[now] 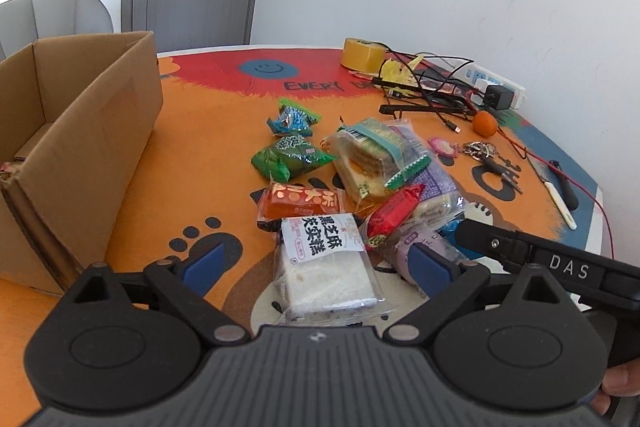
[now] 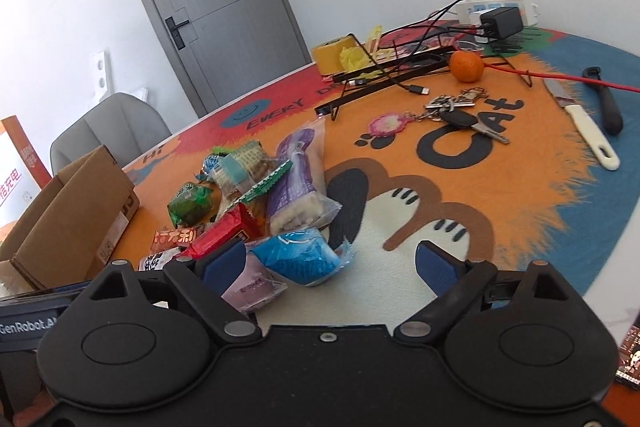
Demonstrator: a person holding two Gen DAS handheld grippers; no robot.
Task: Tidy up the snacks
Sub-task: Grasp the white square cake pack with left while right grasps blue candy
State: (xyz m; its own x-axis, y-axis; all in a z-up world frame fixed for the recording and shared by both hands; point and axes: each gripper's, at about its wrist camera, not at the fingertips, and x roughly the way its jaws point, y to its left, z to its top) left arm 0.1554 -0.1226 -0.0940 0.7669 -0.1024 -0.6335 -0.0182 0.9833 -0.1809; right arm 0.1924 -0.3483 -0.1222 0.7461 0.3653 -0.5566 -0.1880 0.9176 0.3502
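Item, far left: cardboard box [image 1: 92, 131], open-topped, our destination; item, centre: white sesame-cake packet [image 1: 324, 267], lying flat between the wide-open fingers of our left gripper [image 1: 316, 263]; we judge we should lower squarely and close across its narrow sides. Item, right: right gripper [image 2: 332, 263], also spread wide and holding nothing, beside the blue packet [image 2: 300, 255] at the pile's edge.

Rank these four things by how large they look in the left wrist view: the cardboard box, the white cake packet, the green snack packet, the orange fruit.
1. cardboard box
2. white cake packet
3. green snack packet
4. orange fruit

The cake packet lies nearest the camera, between the open fingers of the left gripper, so its lead over the green packet is partly nearness.
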